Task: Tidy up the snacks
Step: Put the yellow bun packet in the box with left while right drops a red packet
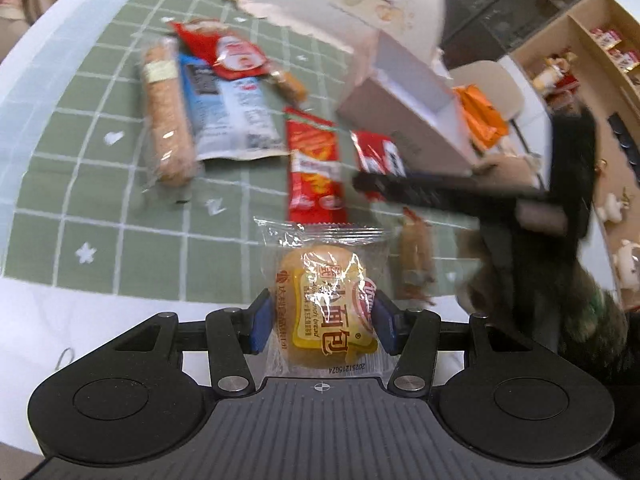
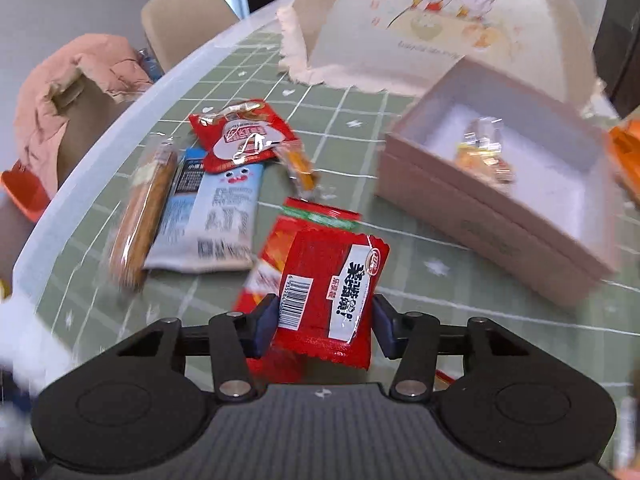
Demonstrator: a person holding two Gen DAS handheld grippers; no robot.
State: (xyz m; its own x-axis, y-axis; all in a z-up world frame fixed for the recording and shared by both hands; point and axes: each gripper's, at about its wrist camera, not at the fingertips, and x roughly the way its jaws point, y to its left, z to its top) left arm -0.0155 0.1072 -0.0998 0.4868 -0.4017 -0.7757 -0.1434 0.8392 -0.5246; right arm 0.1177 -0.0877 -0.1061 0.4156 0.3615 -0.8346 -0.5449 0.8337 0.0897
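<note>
Home dining or living area is being shown, not a lab. A round white table [image 2: 120, 120] is being covered by a green grid-pattern cloth [image 1: 120, 184] with small white motifs. Beige upholstered chairs [image 2: 184, 20] are being seen at the table edge, one with a pink jacket [image 2: 72, 80] draped over it. An open wooden shelf unit [image 1: 592, 52] is being seen in the background, stocked with red packages and white teapots [image 1: 630, 260]. A cartoon-printed gift bag [image 2: 432, 20] and a pink box [image 2: 500, 200] are being kept on the table among loose snack packs.
</note>
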